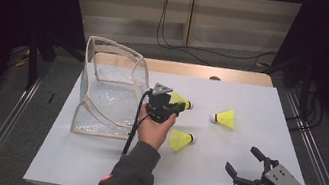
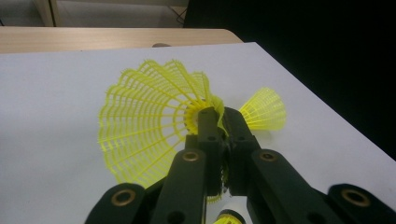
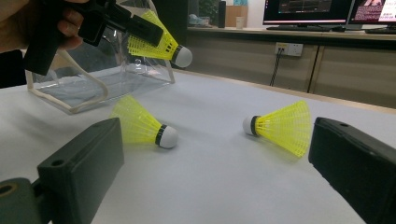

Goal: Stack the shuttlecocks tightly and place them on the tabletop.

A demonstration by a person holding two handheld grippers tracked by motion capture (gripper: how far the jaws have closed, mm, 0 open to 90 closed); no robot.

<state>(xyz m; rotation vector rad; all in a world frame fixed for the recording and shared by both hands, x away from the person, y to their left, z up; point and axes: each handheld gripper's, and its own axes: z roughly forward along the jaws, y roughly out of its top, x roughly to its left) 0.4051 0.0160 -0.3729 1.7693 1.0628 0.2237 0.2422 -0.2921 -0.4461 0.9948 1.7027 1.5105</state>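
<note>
So the left gripper (image 1: pixel 176 105) is clamped tight on the rim of a yellow shuttlecock (image 1: pixel 180 100), pinching its mesh skirt (image 2: pixel 140 126) and holding it up off the white table (image 1: pixel 218 182), just right of the clear bag (image 1: pixel 107 88). Right gripper (image 1: pixel 245 163) sits near the table's near right corner, jaws spread wide, nothing in them. Two more shuttlecocks lie on the table: one (image 1: pixel 181 140) by the left hand, another (image 1: pixel 225 118) farther right.

2 shuttlecocks (image 1: pixel 225 118) lie on table (image 1: pixel 90 161), right of bag (image 1: pixel 107 88).
</note>
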